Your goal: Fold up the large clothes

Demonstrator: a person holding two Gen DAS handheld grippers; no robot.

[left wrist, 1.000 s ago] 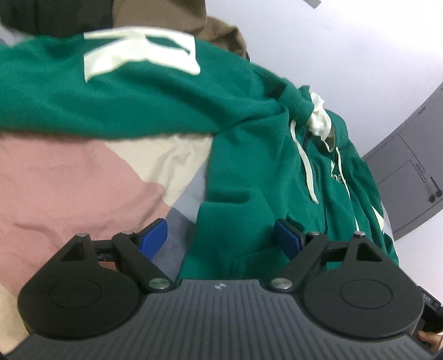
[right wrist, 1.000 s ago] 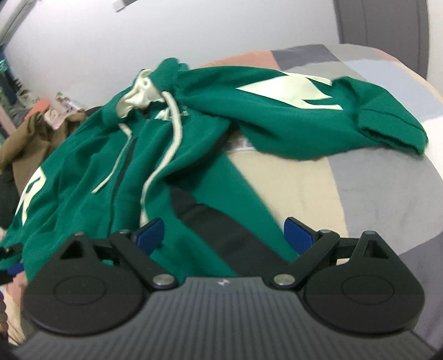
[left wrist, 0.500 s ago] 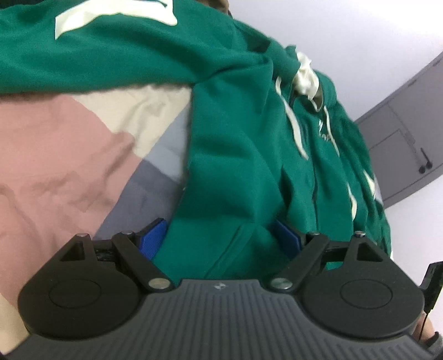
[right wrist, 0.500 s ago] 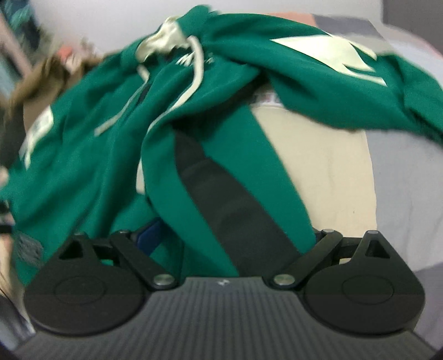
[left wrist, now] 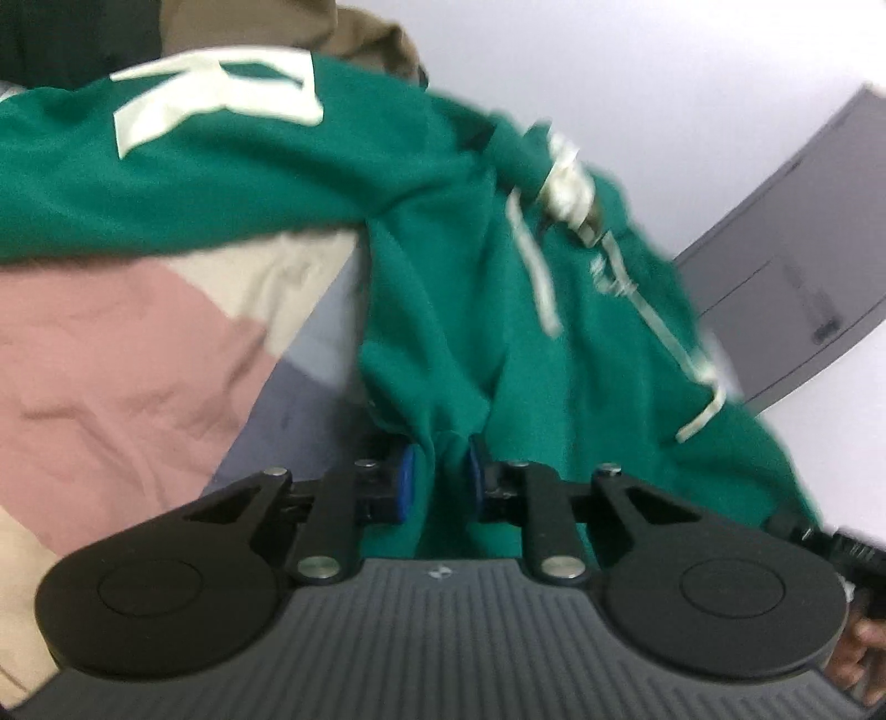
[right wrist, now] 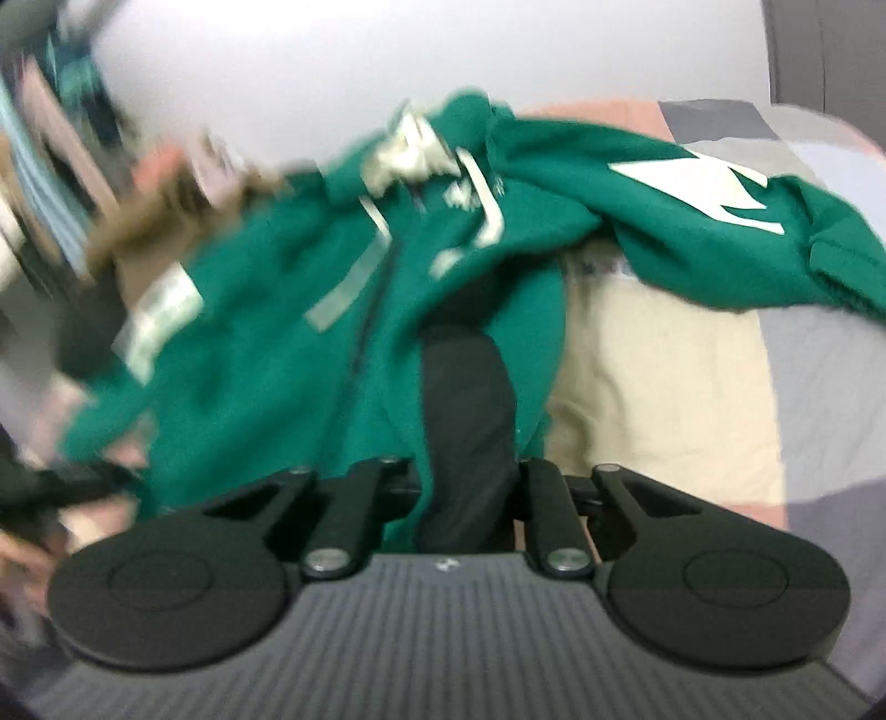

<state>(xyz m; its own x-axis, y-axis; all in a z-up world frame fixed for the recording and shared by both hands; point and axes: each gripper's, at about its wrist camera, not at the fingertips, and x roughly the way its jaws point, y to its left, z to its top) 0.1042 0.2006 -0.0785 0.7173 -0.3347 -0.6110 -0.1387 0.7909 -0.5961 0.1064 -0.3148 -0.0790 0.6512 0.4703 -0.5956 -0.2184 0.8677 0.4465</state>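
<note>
A green zip hoodie (left wrist: 454,288) with cream drawstrings and cream sleeve patches lies spread on a patchwork bed cover (left wrist: 111,354). My left gripper (left wrist: 438,471) is shut on a bunched fold of the hoodie's bottom hem, blue pads pressed against the cloth. In the right wrist view the same hoodie (right wrist: 266,354) shows with a black panel along its side. My right gripper (right wrist: 465,487) is shut on the hem at that black panel; its pads are hidden by the cloth. One sleeve (right wrist: 720,232) stretches to the right.
The bed cover (right wrist: 664,387) has pink, beige and grey patches. A brown garment (left wrist: 360,33) lies beyond the hoodie. A grey door (left wrist: 786,288) and a white wall stand behind. Blurred clutter (right wrist: 50,183) lies at the left of the right wrist view.
Both grippers have gone from open around the hoodie's hem to shut on it. The cloth is now bunched between the fingers, and both views are motion-blurred.
</note>
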